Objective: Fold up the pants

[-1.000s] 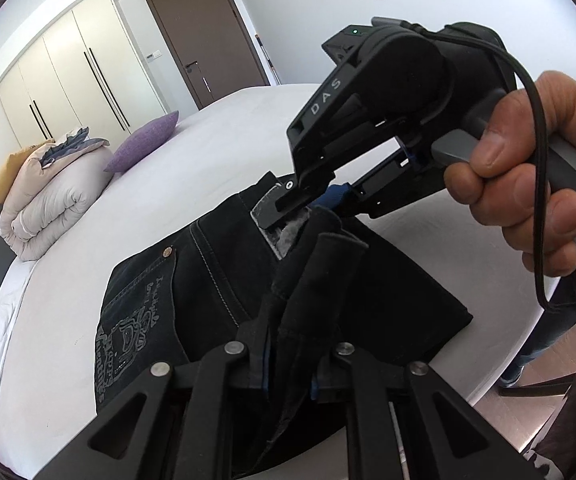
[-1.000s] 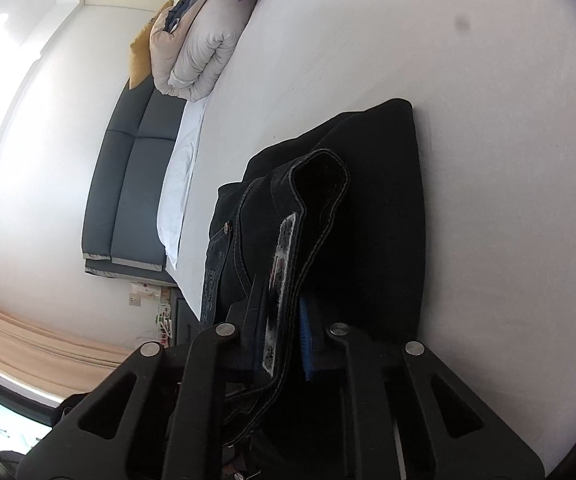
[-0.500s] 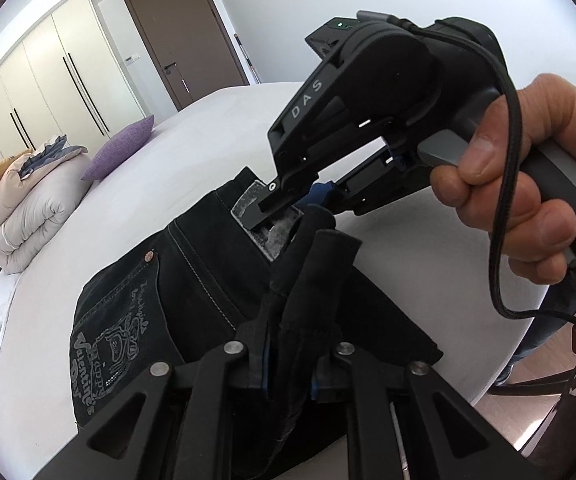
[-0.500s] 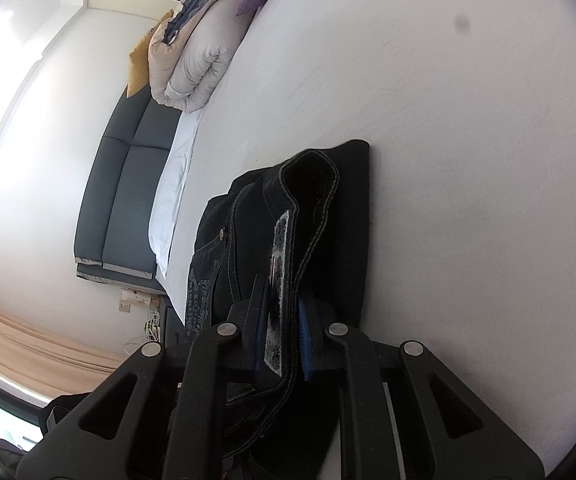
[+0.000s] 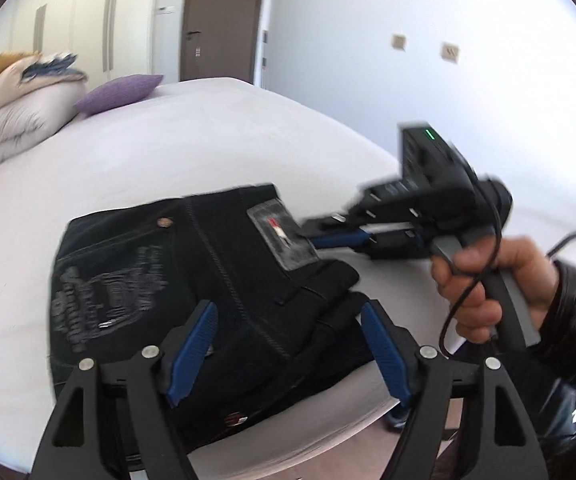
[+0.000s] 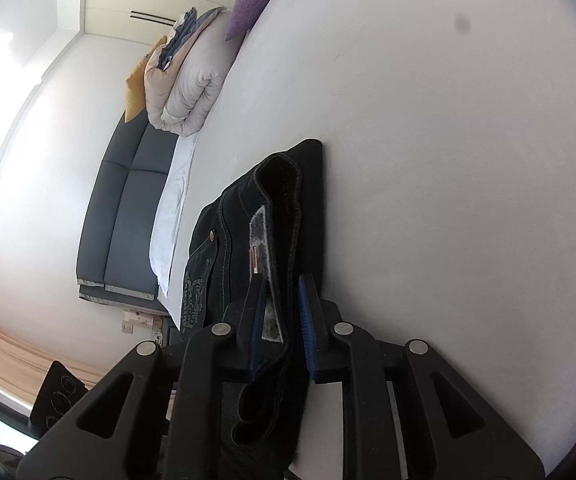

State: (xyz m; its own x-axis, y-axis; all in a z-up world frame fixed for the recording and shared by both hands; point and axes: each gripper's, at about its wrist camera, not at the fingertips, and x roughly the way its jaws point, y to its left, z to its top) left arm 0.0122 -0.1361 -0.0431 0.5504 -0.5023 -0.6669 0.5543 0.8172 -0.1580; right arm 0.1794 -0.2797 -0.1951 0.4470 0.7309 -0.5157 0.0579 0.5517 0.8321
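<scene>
Black folded pants (image 5: 176, 280) lie flat on the white bed (image 5: 208, 140) near its front edge, waistband label up. My left gripper (image 5: 288, 320) is open, its blue pads spread just above the pants' near edge, holding nothing. My right gripper (image 5: 328, 236) comes in from the right, low over the bed, with its jaws at the label corner. In the right wrist view the right gripper (image 6: 282, 304) has its jaws slightly parted around the waistband (image 6: 276, 240), with a small gap to the right pad.
A rolled white duvet (image 5: 12, 120) and a purple cushion (image 5: 120, 90) lie at the bed's far left. A grey sofa (image 6: 128, 208) stands beyond the bed. The bed's edge (image 5: 328, 436) drops to the floor just in front of the pants.
The pants went from held up to lying flat on the bed. My left gripper opened and let go. My right gripper lowered to the bed and its jaws loosened.
</scene>
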